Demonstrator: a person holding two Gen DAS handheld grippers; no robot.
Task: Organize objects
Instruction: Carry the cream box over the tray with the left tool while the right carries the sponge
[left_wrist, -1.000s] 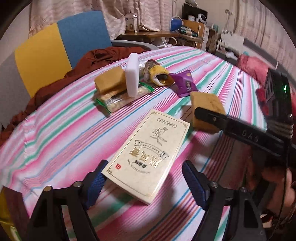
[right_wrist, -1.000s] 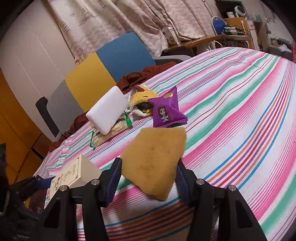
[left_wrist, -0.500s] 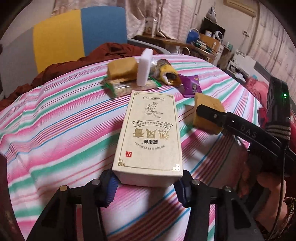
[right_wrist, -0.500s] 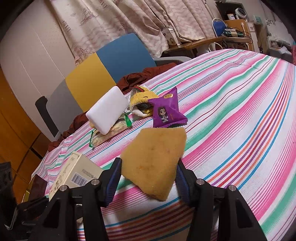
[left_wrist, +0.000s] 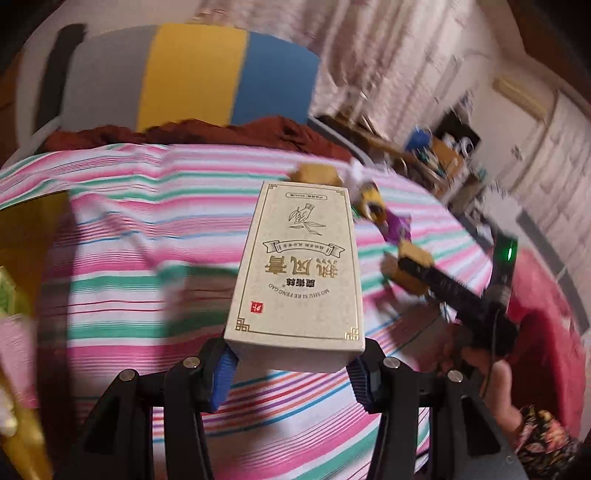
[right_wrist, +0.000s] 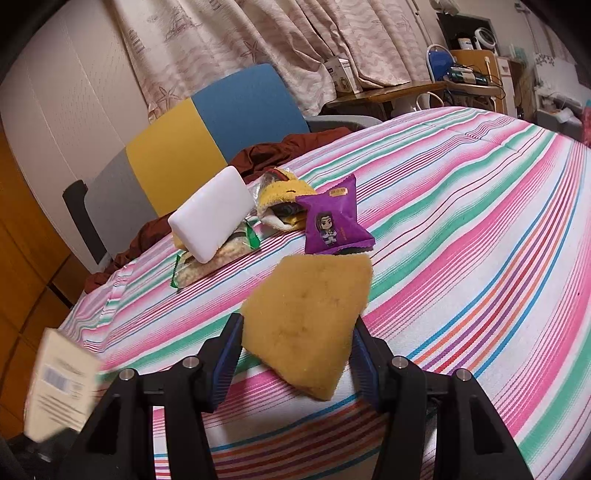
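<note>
While both tongs were gripping, the scene read as follows.

Left tongs (left_wrist: 291, 367): clenched on the near end of the cream box (left_wrist: 299, 266), blue pads pressed against its two side faces.
Cream box: lifted above the striped bedspread (left_wrist: 122, 266), long axis pointing away from the camera, gold lettering and a small red seal on its top face; in the right wrist view it showed as a blurred pale shape with a barcode at the near left edge.
Right tongs (right_wrist: 297, 354): grasping the yellow sponge (right_wrist: 310, 314), one pad on each side of its near part.
Yellow sponge: held over the bedspread's near middle, tilted, its far corner close to the purple snack packet (right_wrist: 334, 221).
Purple snack packet: lying on the bedspread just beyond the sponge, a cartoon figure printed on its face.
White block (right_wrist: 212, 214): propped at a slant on a green-edged snack bag (right_wrist: 210, 264), to the left of the purple packet.
Yellow pouch (right_wrist: 282, 201): between the white block and the purple packet, touching or nearly touching both.
Second sponge (left_wrist: 317, 175): just past the far end of the cream box in the left wrist view; blurred.
Brown cloth (right_wrist: 280, 146): bunched at the far edge of the bed.
Chair back (right_wrist: 207, 129): beyond the cloth, in grey, yellow and blue panels.
Hand (left_wrist: 491, 373): at the right, holding the right tongs' handle.
</note>
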